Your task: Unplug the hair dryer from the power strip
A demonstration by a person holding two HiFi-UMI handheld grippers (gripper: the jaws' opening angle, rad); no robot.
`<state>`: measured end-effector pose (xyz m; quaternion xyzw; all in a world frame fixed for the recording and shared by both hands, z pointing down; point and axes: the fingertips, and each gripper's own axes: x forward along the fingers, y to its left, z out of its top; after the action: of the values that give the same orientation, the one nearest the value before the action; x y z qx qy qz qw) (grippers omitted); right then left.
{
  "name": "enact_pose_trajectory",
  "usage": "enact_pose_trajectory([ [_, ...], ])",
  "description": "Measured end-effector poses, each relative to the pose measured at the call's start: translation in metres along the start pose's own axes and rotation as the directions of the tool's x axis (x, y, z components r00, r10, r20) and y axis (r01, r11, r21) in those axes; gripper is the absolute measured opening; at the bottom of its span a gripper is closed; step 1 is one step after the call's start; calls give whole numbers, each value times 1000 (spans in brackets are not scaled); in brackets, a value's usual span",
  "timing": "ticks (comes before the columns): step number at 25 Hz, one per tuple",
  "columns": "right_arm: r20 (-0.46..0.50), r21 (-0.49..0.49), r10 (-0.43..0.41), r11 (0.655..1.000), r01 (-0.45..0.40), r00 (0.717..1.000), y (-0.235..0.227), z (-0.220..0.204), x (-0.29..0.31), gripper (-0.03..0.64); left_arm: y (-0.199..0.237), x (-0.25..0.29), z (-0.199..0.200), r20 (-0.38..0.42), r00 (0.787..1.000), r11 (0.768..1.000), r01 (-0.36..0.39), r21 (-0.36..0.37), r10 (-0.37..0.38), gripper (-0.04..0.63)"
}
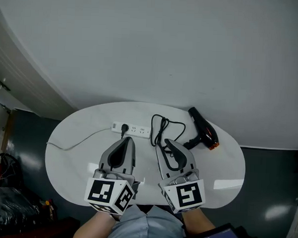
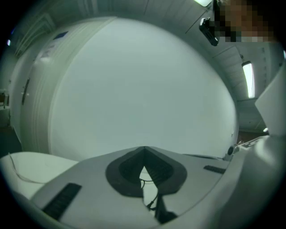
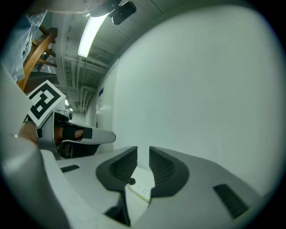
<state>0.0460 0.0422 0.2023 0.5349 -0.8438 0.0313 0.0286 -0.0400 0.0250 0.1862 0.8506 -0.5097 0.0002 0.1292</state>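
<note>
Now level: left tongs (image 1: 128,139) closed, empty; right tongs (image 1: 162,143) parted, empty.

On table (image 1: 77,159), power strip (image 1: 132,129) left of hair dryer (image 1: 203,130)

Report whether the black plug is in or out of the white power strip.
In. The black plug stands seated in a socket near the left end of the white power strip, seen in the head view.
</note>
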Motion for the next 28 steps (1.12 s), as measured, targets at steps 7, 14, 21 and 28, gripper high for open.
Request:
enact_pose_trajectory([
  [7,137,-51,18,999,-11,990,19,59,-13,27,-16,-39,69,247,968,962,-94,256,29,-3],
  [14,169,-84,25,996,-11,985,28,72,-18,2,-15,-52,75,269,960,966,-142,216,81,-3],
  [21,128,-105,21,994,-8,992,26,64,-17,0,-18,-48,67,257,963,967,-135,218,77,-3],
  [28,193,-72,25,997,-11,981,26,77,-15,0,-20,-45,67,250,965,965,-134,226,76,-3],
])
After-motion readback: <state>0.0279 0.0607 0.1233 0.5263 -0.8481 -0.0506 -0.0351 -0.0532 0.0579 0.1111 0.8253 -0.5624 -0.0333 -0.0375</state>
